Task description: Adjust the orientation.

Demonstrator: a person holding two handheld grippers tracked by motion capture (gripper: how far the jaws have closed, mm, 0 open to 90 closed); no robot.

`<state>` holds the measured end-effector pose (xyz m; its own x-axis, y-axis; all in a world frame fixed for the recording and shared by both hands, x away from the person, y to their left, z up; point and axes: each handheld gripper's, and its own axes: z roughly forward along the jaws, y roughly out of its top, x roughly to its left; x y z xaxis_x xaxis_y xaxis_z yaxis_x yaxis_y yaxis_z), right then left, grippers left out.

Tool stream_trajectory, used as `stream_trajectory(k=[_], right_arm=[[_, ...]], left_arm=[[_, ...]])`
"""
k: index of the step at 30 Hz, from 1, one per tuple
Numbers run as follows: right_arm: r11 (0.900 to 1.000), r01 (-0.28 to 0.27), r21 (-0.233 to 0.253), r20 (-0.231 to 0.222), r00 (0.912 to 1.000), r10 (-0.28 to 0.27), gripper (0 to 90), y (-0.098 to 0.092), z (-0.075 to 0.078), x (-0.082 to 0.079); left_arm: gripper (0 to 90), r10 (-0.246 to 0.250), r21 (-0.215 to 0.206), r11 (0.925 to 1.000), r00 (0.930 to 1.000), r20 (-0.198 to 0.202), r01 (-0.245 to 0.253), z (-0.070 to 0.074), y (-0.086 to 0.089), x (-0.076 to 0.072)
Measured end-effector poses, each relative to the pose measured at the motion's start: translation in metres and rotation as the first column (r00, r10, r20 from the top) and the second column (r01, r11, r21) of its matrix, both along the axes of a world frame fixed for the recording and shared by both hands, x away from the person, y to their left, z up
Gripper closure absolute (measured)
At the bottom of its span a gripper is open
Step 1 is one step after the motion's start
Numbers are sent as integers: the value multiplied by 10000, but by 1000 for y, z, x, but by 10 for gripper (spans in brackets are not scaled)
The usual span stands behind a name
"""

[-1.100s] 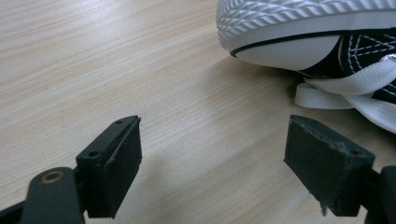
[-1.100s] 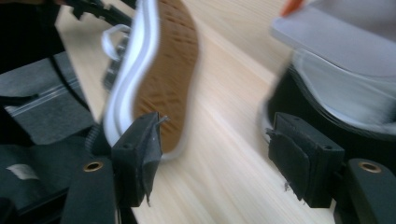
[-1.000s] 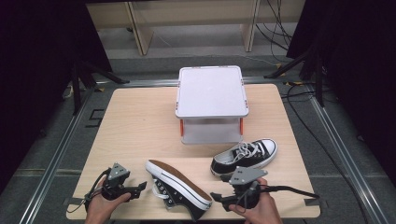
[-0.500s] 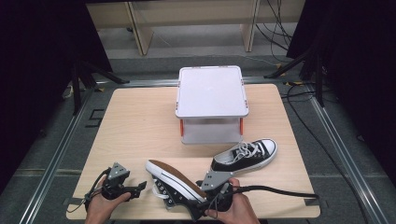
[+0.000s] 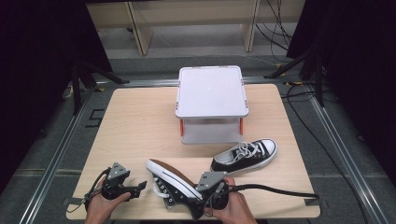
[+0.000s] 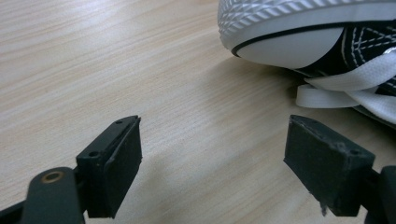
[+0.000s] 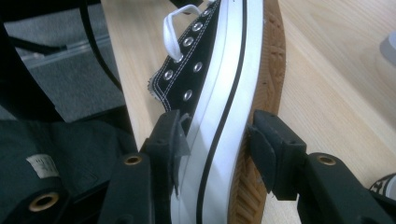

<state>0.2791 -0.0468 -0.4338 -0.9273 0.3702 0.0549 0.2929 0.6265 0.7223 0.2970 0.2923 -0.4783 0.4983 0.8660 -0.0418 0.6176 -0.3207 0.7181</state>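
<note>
Lying on its side at the near edge of the worktop (image 5: 140,121), the tipped sneaker (image 5: 170,179) is showing its brown sole. The right claw (image 7: 212,140) is clamping its heel end, one jaw on the sole, the other on the canvas side. The left claw (image 6: 212,154) is resting to the left, jaws apart with nothing between them, near the toe cap. An upright sneaker (image 5: 245,156) is sitting to the right, before a lidded box (image 5: 211,91).

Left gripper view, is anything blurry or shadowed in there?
In the left gripper view, the tipped sneaker and tabletop look soft, the left gripper sharper, with a soft shadow under the toe; in the high view, lighting is even and the surroundings dark.
</note>
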Motion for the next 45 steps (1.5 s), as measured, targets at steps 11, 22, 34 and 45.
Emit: stream_trajectory(k=[11, 22, 34, 45], right_arm=[[9961, 843, 258, -67, 9964, -842, 581, -18, 6, 11], [9936, 1048, 415, -441, 9937, -1030, 587, -26, 7, 20], [9861, 1561, 576, -168, 9877, -1554, 749, -41, 10, 32], [9727, 2307, 261, -750, 9707, -2282, 796, -57, -4, 53]], left_arm=[[184, -6, 12, 10000, 10000, 49, 6, 0, 0, 0], [185, -60, -62, 10000, 9999, 87, 61, 0, -1, 0], [185, -89, 9, 10000, 10000, 26, 89, 0, -2, 0], [185, -124, 9, 9999, 9999, 0, 124, -1, -2, 1]])
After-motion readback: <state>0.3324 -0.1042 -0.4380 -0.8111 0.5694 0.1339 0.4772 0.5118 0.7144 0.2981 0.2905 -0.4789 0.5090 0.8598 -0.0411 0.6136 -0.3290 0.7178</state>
